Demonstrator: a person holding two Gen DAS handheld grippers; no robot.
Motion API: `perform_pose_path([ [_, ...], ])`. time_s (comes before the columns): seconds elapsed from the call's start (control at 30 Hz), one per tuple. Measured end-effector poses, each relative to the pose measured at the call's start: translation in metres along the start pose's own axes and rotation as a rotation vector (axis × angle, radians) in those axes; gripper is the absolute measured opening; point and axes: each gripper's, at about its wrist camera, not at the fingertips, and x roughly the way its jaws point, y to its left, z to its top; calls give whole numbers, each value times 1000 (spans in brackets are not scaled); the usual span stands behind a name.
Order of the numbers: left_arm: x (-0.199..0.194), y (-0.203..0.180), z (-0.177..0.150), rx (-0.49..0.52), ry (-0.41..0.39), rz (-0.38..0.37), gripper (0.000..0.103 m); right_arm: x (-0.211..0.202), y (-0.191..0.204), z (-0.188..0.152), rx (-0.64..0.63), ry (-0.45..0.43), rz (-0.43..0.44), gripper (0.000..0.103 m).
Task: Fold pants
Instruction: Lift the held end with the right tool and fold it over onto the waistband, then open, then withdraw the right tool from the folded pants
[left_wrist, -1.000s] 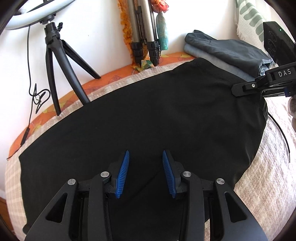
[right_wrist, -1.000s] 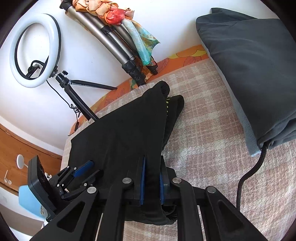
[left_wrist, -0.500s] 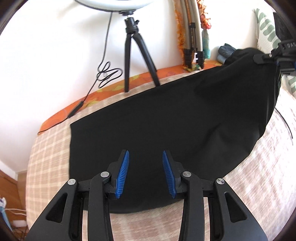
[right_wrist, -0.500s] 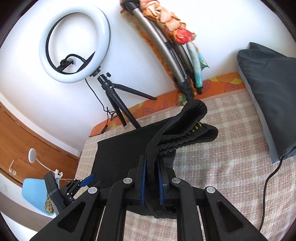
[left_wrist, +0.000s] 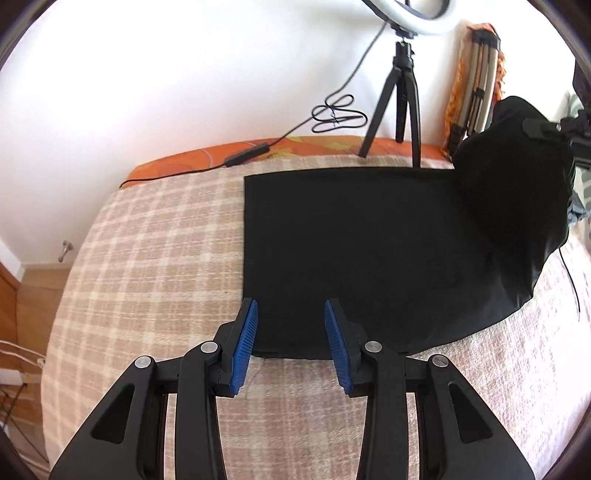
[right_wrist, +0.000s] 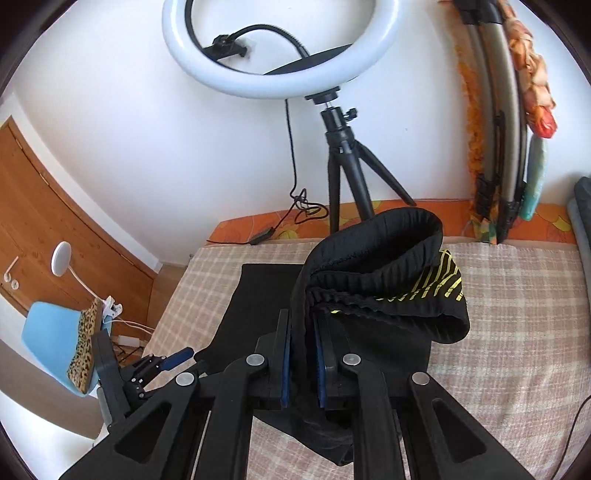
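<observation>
The black pants (left_wrist: 369, 251) lie on the plaid bedspread (left_wrist: 155, 266), with the leg end flat at the left. Their waist end rises off the bed at the right, where my right gripper (left_wrist: 546, 129) holds it up. In the right wrist view my right gripper (right_wrist: 303, 321) is shut on the ribbed waistband (right_wrist: 373, 243), which loops upward and shows yellow print. My left gripper (left_wrist: 291, 310) hovers open over the near left corner of the pants, and no cloth is pinched between its blue pads (left_wrist: 245, 332). The left gripper (right_wrist: 173, 363) also shows low on the left in the right wrist view.
A ring light (right_wrist: 280, 70) on a black tripod (left_wrist: 406, 92) stands at the bed's far edge, its cable (left_wrist: 332, 114) trailing along the wall. A folded tripod draped with scarves (right_wrist: 509, 110) leans to the right. Grey folded clothes (right_wrist: 583, 206) sit far right. The bed ends at the left, beside a blue chair (right_wrist: 48, 332).
My right gripper has lifted the waistband higher and carried it leftward. My left gripper has slid left along the pants, from their middle to the leg-end corner, staying open.
</observation>
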Motion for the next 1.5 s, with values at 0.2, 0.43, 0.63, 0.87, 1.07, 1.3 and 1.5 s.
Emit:
perform_pose_path([
  [0.2,-19,43,1,-113,-47,-20,36,71,52,2,-91,81,-15,9],
  [0.43,-19,63,-3,-137,-59,-6,36,148,99,-15,-194,166,-64,9],
  [0.63,-20,75,-9,-169,-68,-8,36,181,116,-30,-228,209,-74,9],
  [0.87,-21,79,-13,-177,-71,-7,36,190,126,-30,-213,257,90,46],
  [1.07,-25,68,-14,-162,-79,-47,36,116,109,-18,-230,104,183,51],
  [1.3,-12,28,-8,-107,-77,-145,52,74,40,-49,-238,102,-136,52],
  [1.5,25,-3,0,-46,7,-84,51,68,-27,-74,-13,176,-116,53],
])
